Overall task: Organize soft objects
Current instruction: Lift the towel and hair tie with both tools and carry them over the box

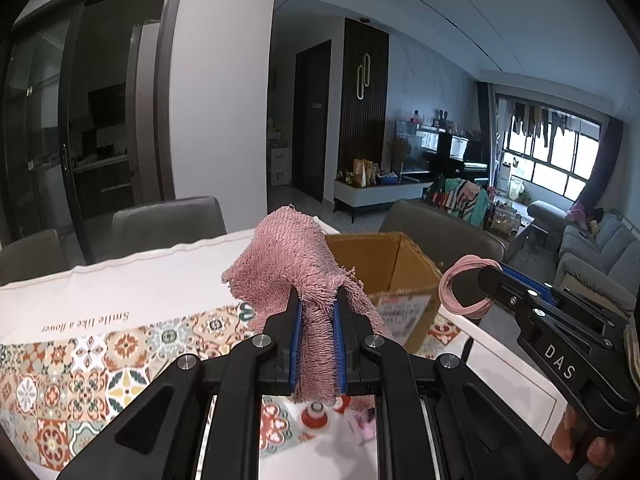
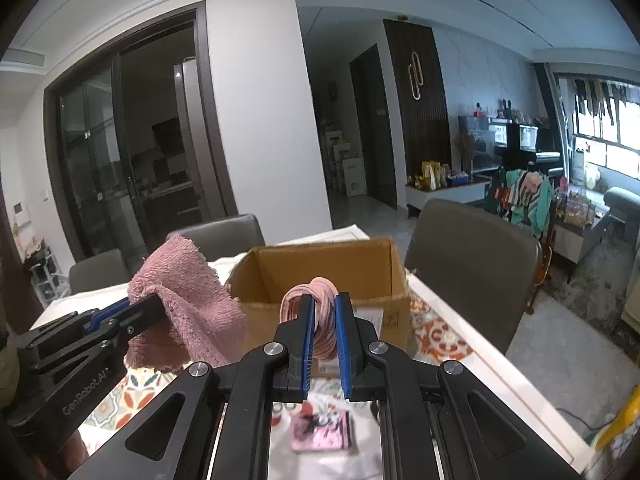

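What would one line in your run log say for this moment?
left gripper: shut on pink towel | right gripper: shut on pink hair ties | cardboard box: open, ahead

The box's (image 2: 320, 280) floor is hidden, the label (image 1: 404, 312) too blurry to read, and small bits (image 1: 316, 416) near the table's (image 1: 140, 280) front edge smear out behind the linkages.

The tablecloth (image 1: 120, 292) reads "Smile like a flower", the right gripper (image 1: 486, 280) bears "DAS", and the left gripper (image 2: 154, 306) bears "GenRobot.AI".
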A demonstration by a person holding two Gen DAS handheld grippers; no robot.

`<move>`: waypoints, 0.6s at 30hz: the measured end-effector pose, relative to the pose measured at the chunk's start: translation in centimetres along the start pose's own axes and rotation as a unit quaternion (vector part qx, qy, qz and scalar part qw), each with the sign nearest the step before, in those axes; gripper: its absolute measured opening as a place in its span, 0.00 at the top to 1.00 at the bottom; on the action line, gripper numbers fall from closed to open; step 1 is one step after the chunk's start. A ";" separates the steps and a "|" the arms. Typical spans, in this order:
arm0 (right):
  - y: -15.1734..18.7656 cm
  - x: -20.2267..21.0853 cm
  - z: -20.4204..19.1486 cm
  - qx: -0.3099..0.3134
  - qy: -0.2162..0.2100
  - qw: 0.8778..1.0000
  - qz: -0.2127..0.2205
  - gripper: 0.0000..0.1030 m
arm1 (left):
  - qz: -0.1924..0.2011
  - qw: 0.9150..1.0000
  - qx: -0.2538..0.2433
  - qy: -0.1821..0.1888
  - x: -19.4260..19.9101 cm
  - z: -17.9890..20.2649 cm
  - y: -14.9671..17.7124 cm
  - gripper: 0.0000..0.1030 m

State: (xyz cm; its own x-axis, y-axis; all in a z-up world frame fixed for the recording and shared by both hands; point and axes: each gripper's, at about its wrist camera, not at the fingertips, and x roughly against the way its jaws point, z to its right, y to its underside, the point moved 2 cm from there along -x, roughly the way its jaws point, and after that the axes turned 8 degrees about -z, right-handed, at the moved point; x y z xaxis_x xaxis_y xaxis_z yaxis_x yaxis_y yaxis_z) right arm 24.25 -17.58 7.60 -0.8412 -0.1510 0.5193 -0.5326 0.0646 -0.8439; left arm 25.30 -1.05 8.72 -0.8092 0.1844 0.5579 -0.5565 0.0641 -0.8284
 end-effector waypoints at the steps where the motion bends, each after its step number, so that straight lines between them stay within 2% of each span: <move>1: -0.3 -0.2 0.0 0.001 0.001 1.000 0.002 0.88 | 0.003 1.000 0.000 0.002 -0.3 0.0 -0.5 0.85; 18: -5.7 -3.7 1.4 0.013 0.007 0.999 0.030 0.88 | 0.034 0.999 -0.015 0.010 -4.9 1.1 -6.0 0.85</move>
State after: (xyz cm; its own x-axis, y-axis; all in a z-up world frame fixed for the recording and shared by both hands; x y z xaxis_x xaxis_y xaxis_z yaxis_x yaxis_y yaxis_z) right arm 30.52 -18.80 10.27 -0.8726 -0.1346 0.4695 -0.4790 0.0472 -0.8766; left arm 32.41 -3.43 10.96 -0.8407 0.2094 0.4994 -0.4944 0.0792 -0.8656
